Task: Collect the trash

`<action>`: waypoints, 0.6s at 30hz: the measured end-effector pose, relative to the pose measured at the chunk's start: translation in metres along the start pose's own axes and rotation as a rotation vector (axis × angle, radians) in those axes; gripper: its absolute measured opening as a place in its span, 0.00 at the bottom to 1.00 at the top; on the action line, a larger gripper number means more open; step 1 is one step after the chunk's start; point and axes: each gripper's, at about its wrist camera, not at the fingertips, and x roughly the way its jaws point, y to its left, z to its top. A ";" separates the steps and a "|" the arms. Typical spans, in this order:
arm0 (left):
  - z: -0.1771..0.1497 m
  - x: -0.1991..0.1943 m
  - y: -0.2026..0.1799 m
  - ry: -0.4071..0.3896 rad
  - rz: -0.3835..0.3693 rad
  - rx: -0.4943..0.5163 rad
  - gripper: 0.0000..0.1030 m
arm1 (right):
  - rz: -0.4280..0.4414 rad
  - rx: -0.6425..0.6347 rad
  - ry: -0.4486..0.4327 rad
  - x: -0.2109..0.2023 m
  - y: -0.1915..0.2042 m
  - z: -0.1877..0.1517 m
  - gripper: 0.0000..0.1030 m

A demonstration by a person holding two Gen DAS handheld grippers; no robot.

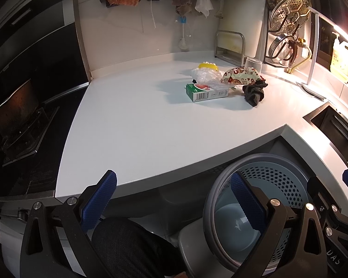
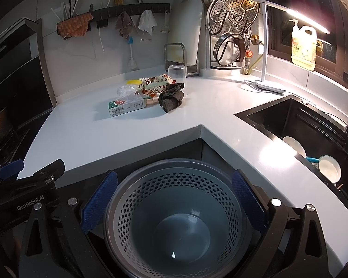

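Both grippers [image 1: 174, 202] [image 2: 174, 202] spread wide over empty perforated bin [image 2: 174, 220], plastic wrap [image 1: 205, 75] half-hiding green carton [image 1: 206, 92], yellow item behind unclear

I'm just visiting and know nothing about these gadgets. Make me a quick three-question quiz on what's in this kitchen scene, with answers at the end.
1. True or false: the perforated grey bin below the counter already holds trash.
2. Which item lies nearest the counter's front edge? A) the green carton B) the dark crumpled cloth C) the printed snack bag
3. Fill in: both the left gripper and the right gripper are ____ and hold nothing.

Key
1. False: only its bare bottom shows.
2. A.
3. Open: on each, the blue pads stand wide apart.
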 end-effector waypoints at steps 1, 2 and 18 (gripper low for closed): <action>0.001 0.002 0.001 0.007 -0.005 -0.006 0.94 | 0.006 0.003 -0.001 0.001 -0.002 0.000 0.92; 0.002 0.004 0.002 0.028 -0.019 -0.020 0.94 | 0.010 0.006 -0.001 0.004 -0.003 -0.001 0.92; 0.064 0.083 -0.004 0.002 0.035 0.020 0.94 | 0.075 0.035 0.042 0.104 -0.035 0.058 0.92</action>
